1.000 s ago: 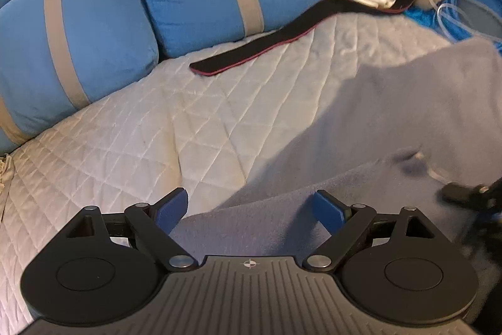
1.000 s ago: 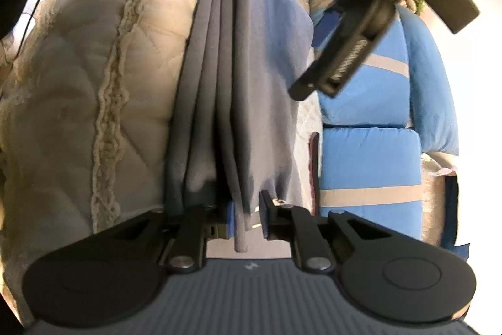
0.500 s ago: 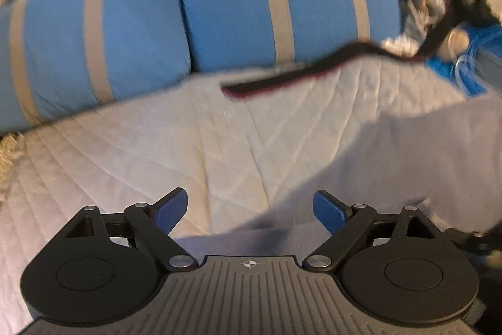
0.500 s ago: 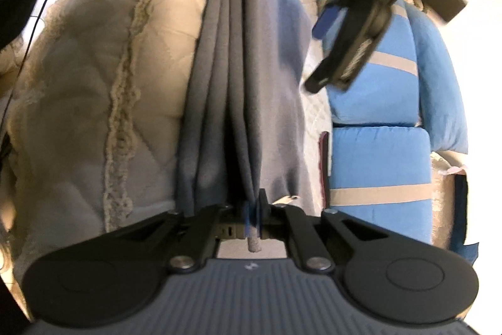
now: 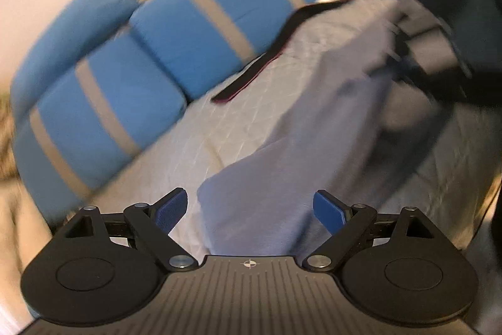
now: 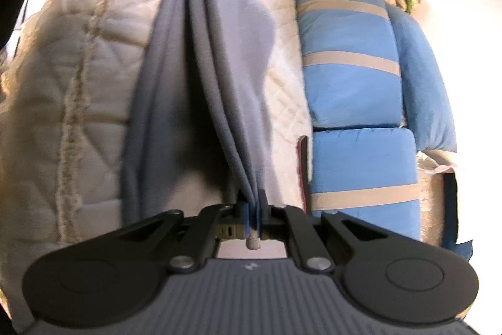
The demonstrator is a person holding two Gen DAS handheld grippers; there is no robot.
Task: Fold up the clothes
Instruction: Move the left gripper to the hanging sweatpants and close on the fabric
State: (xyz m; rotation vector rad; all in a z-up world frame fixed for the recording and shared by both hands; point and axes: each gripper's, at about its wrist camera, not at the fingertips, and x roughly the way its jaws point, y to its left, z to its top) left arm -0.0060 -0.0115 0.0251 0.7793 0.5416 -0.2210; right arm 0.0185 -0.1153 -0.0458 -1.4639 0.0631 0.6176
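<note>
Right gripper (image 6: 254,211) is clenched on a bunched edge of the grey-blue garment (image 6: 200,77), which stretches toward twelve o'clock across my white quilt (image 6: 78,68). Left gripper (image 5: 250,208) hangs released over the garment's corner, blue pillows (image 5: 150,58) at ten o'clock.

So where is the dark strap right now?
In the left wrist view the dark strap lies on the white quilt, just below the blue cushions, left of the grey garment.
</note>
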